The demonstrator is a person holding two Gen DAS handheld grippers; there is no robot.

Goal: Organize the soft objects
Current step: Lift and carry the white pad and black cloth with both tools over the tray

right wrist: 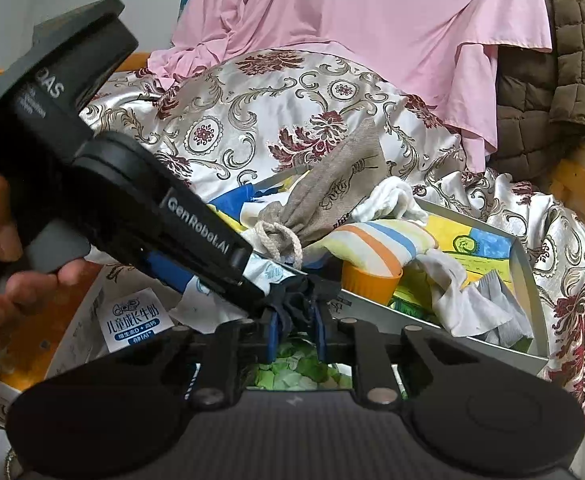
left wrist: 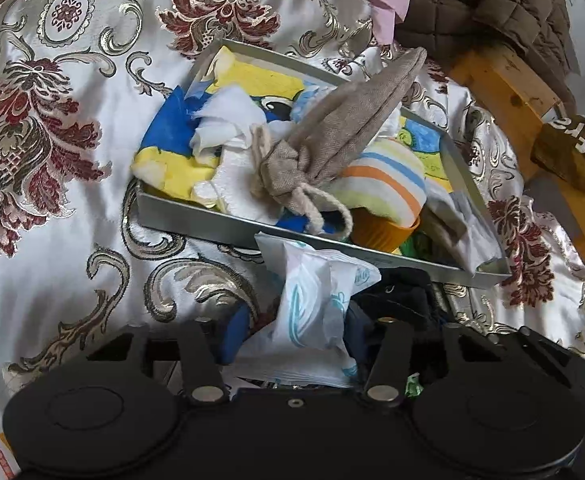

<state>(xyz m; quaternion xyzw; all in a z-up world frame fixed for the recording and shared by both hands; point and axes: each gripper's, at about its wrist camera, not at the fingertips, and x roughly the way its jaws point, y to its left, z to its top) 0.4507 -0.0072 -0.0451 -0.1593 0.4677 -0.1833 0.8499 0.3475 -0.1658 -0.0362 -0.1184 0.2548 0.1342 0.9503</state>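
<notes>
A metal tray on the bedspread holds soft things: a beige drawstring pouch, a striped cloth, white cloths and a yellow-blue picture cloth. My left gripper is shut on a white-and-blue plastic packet just before the tray's near rim. My right gripper is shut on a dark cloth, right beside the left gripper's tip.
An orange cup stands in the tray's near part. A pink sheet and brown quilted jacket lie behind. A wooden bed frame runs at the right. A milk carton box lies at the left.
</notes>
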